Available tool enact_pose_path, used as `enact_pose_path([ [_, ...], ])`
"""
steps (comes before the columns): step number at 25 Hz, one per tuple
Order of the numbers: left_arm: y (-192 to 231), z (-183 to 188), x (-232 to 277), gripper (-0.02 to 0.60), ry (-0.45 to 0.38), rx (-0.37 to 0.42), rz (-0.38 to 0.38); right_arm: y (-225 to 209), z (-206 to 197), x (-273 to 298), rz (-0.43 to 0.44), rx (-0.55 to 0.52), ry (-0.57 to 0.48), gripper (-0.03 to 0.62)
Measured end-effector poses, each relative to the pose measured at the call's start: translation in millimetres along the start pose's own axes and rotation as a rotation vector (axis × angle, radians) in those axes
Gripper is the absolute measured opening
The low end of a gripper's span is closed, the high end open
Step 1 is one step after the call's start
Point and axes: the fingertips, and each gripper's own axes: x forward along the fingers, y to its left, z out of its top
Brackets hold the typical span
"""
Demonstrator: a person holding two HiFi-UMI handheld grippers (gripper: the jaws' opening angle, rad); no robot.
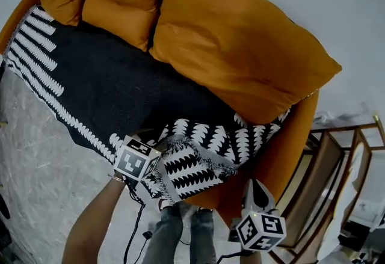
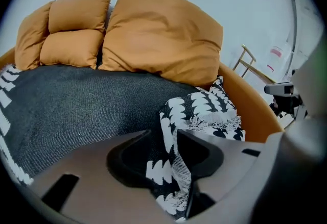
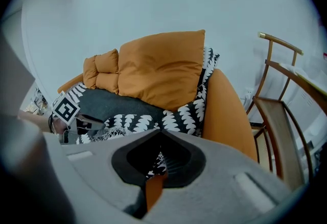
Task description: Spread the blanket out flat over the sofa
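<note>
A black blanket (image 1: 120, 88) with a white patterned border covers the seat of the orange sofa (image 1: 283, 142). At the sofa's front its corner (image 1: 192, 169) is folded over in a bunched, fringed heap. My left gripper (image 1: 155, 163) is at that heap, and in the left gripper view (image 2: 171, 149) it is shut on a fold of the patterned blanket (image 2: 204, 108). My right gripper (image 1: 255, 187) hovers lower right by the sofa's orange front, apart from the cloth. In its own view the right gripper (image 3: 160, 139) is shut with nothing in it, the blanket (image 3: 153, 118) lying beyond.
Three orange cushions (image 1: 234, 40) lean against the sofa's back. A wooden chair frame (image 1: 337, 166) stands to the sofa's right, close to my right gripper. Speckled floor (image 1: 36, 160) lies to the left. The person's legs (image 1: 180, 233) and a cable (image 1: 135, 227) are below.
</note>
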Motion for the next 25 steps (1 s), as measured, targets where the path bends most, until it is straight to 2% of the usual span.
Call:
enact_pose_path([
  [6, -4.4, -0.3, 17.0, 0.158, 0.03, -0.011, -0.047, -1.3, -5.7, 1.0, 0.001, -0.013, 0.009, 0.005],
  [11, -10.0, -3.0, 25.8, 0.155, 0.071, 0.018, -0.061, 0.7, -3.4, -1.2, 0.008, -0.003, 0.002, 0.005],
  [17, -4.6, -6.5, 33.9, 0.146, 0.081, -0.012, -0.048, -3.1, -0.2, -4.9, 0.01, -0.013, -0.01, 0.005],
  [25, -6.2, -12.2, 42.1, 0.11, 0.094, -0.045, -0.065, -9.8, -2.4, -8.9, 0.023, 0.034, -0.038, 0.005],
])
